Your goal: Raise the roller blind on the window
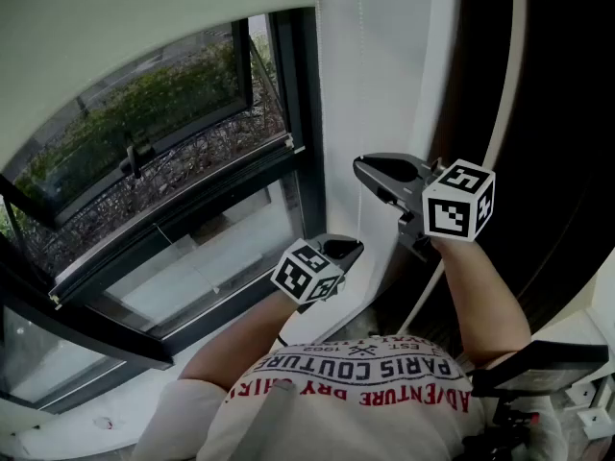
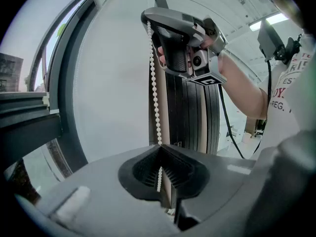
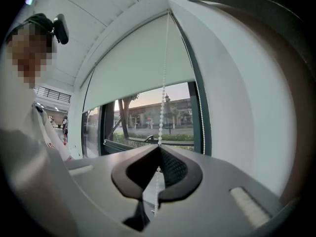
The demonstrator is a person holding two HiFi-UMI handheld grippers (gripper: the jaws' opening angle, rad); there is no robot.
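Beyond the glass lie a street and trees at dusk. The window (image 1: 300, 94) has a dark, square-edged metal frame, and a smooth white wall (image 1: 384, 65) runs beside it. The roller blind (image 3: 143, 68), a flat, pale, matte sheet, hangs from the top and covers the upper part of the pane, with its straight lower edge partway down.

At the window's right side hangs the bead chain (image 2: 154, 83), a string of small round white beads (a second strand hangs just beside the frame). My left tool (image 2: 160, 149) is clenched on it. Its ribbed black pads meet at the tip with the beads pinched between them, and the string shows again in the hollow behind.

My right tool (image 3: 159, 149) is clamped on the same strand higher up, its grey moulded jaws together at the tip. Between the two tools the chain runs in a straight line.
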